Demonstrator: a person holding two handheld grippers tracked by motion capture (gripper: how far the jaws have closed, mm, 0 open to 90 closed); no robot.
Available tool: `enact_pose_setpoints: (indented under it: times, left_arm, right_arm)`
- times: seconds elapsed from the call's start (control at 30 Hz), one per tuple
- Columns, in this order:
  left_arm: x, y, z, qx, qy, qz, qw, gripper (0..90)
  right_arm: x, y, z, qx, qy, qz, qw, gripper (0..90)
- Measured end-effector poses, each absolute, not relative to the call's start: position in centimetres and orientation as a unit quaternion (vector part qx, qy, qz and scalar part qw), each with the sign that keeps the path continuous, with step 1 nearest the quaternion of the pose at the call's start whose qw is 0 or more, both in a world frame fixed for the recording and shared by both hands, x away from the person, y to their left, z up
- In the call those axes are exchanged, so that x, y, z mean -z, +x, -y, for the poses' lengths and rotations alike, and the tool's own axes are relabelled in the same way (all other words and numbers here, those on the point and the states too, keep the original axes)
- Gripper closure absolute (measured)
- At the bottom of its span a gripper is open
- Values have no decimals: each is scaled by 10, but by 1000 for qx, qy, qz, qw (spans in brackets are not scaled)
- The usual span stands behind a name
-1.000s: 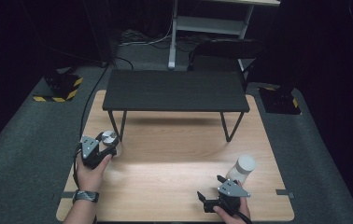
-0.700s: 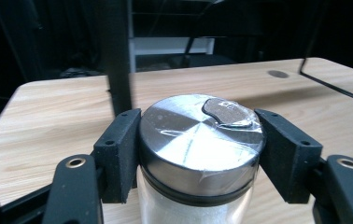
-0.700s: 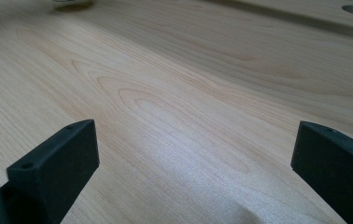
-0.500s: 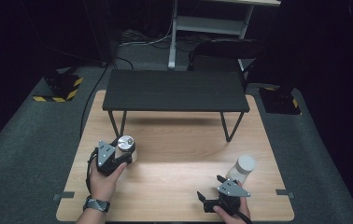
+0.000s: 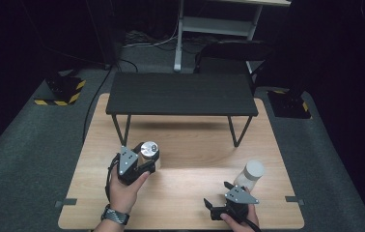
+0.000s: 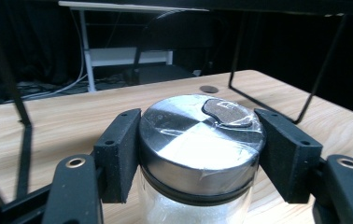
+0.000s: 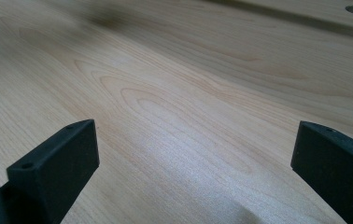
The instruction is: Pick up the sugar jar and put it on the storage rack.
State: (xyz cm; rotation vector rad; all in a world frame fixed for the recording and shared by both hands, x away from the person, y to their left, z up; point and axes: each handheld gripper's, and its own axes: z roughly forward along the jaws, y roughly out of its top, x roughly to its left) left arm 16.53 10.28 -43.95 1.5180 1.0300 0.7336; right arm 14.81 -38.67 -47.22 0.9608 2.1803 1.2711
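Observation:
A glass jar with a silver metal lid (image 5: 148,149) sits between the jaws of my left gripper (image 5: 147,157), which is shut on it, left of the table's middle. In the left gripper view the two black pads press on either side of the lid (image 6: 200,140), and white grains fill the glass below it. My right gripper (image 5: 216,202) rests low near the table's front right, and its jaws (image 7: 193,168) stand open over bare wood. Just behind the right gripper stands a second jar with a white cap (image 5: 251,173), apart from it.
A low black shelf (image 5: 180,94) on thin metal legs spans the back of the wooden table (image 5: 195,164). One leg (image 5: 235,131) stands behind the white-capped jar. A small round hole (image 6: 208,89) is in the tabletop. Grey carpet surrounds the table.
My left hand has carried the silver-lidded jar to the right, toward the table's middle, and slightly up. The right gripper and the white-capped jar have stayed put.

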Motion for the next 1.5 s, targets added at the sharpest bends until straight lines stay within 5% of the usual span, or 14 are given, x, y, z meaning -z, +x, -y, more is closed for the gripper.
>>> enact_pose_setpoints:
  times: [1.5]
  left_arm:
    - [340, 197, -89, -352, 617, -425, 561, 350]
  right_arm:
    - [473, 149, 389, -463, 345, -788, 215, 6]
